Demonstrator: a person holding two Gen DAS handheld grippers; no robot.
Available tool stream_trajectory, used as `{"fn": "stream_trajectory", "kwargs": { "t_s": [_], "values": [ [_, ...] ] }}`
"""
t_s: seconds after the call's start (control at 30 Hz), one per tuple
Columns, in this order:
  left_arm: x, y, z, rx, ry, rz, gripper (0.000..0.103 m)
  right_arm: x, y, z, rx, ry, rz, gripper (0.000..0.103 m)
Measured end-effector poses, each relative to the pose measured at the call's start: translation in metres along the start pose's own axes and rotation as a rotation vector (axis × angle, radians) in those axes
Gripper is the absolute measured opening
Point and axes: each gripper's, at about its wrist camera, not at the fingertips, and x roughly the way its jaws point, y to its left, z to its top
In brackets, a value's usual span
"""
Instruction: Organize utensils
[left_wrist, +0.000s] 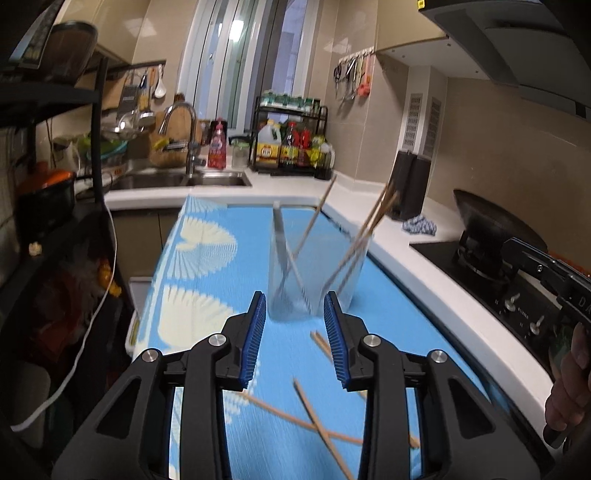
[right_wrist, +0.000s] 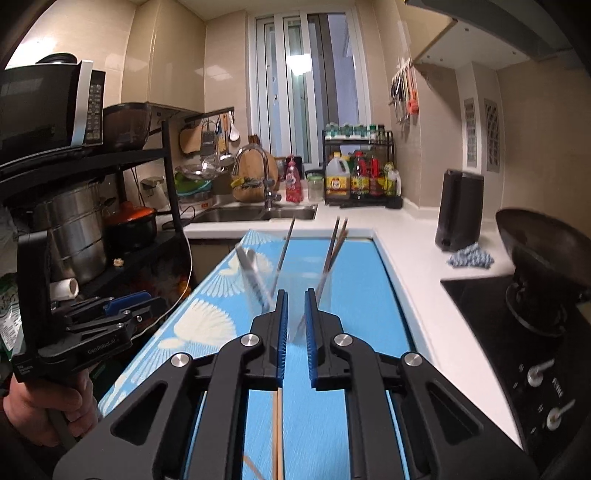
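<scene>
A clear glass cup (left_wrist: 317, 273) stands upright on the bench, on a blue mat with white fan shapes (left_wrist: 207, 258). It is blurred in both views. In the left wrist view it holds 1 metal utensil (left_wrist: 282, 243), leaning left, and about 4 wooden chopsticks (left_wrist: 364, 236) leaning right; the blur makes the exact count unsure.

Loose chopsticks (left_wrist: 314, 417) lie on the mat near the camera: 2 cross each other low in the left wrist view, a 3rd lies just in front of the cup (left_wrist: 322, 343), and a 4th slants in from the left (left_wrist: 266, 404).

The left tongs (left_wrist: 294, 325) are spread partway with nothing between the blue pads, hanging over the mat just short of the cup.

The right tongs (right_wrist: 294, 314) are nearly pressed together, a narrow slit left between the pads and nothing seen pinched there. 1 chopstick (right_wrist: 277, 435) lies lengthwise on the mat beneath them. The cup (right_wrist: 291, 291) sits just beyond their tips.

Each view catches the other tool at its edge, gripped by a hand (right_wrist: 44, 410).

The white bench (left_wrist: 406, 236) runs along the right, carrying 1 black wok (left_wrist: 491, 221) on the stove and 1 blue cloth (left_wrist: 419, 225).
</scene>
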Motion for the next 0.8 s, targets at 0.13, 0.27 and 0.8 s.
{"fn": "stream_trajectory", "kwargs": {
  "t_s": [0.13, 0.27, 0.8],
  "values": [
    [0.015, -0.003, -0.048, -0.032, 0.092, 0.005, 0.033, 0.015, 0.0, -0.041, 0.03, 0.088, 0.019, 0.01],
    [0.035, -0.01, -0.092, -0.059, 0.211, -0.007, 0.033, 0.037, 0.002, -0.085, 0.047, 0.194, 0.043, 0.01],
    [0.05, -0.036, -0.135, 0.023, 0.328, -0.008, 0.022, 0.091, 0.005, -0.164, 0.068, 0.391, 0.059, 0.011]
  ]
}}
